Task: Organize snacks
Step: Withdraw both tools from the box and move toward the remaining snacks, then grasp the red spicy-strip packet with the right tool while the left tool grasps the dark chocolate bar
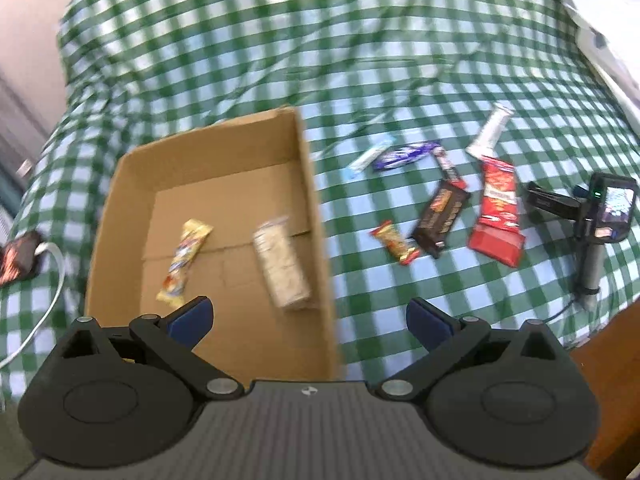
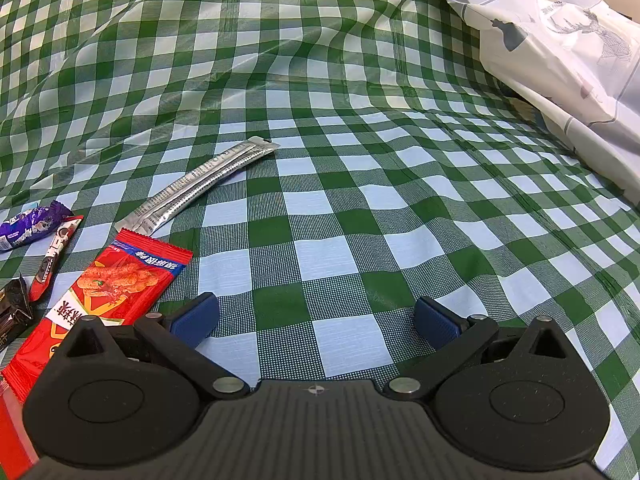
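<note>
A shallow cardboard box (image 1: 304, 168) lies on the green checked cloth, holding a yellow snack bar (image 1: 185, 261) and a pale cracker pack (image 1: 281, 263). My left gripper (image 1: 310, 320) hovers open over the box's near right side, holding nothing. Right of the box lie loose snacks: a red packet (image 1: 497, 212), a dark chocolate bar (image 1: 440, 216), a small red-yellow candy (image 1: 395, 242), a purple wrapper (image 1: 408, 155), a silver stick (image 1: 490, 131) and a light blue stick (image 1: 370, 157). My right gripper (image 2: 316, 322) is open and empty above bare cloth, right of the red packet (image 2: 108, 292) and silver stick (image 2: 200, 182).
The other hand-held gripper (image 1: 592, 216) rests on the cloth at the far right of the left wrist view. A white cable (image 1: 48, 300) and a dark packet (image 1: 18, 260) lie left of the box. A white plastic bag (image 2: 560, 52) sits at the back right. A brown surface edge (image 1: 608, 380) shows at the right.
</note>
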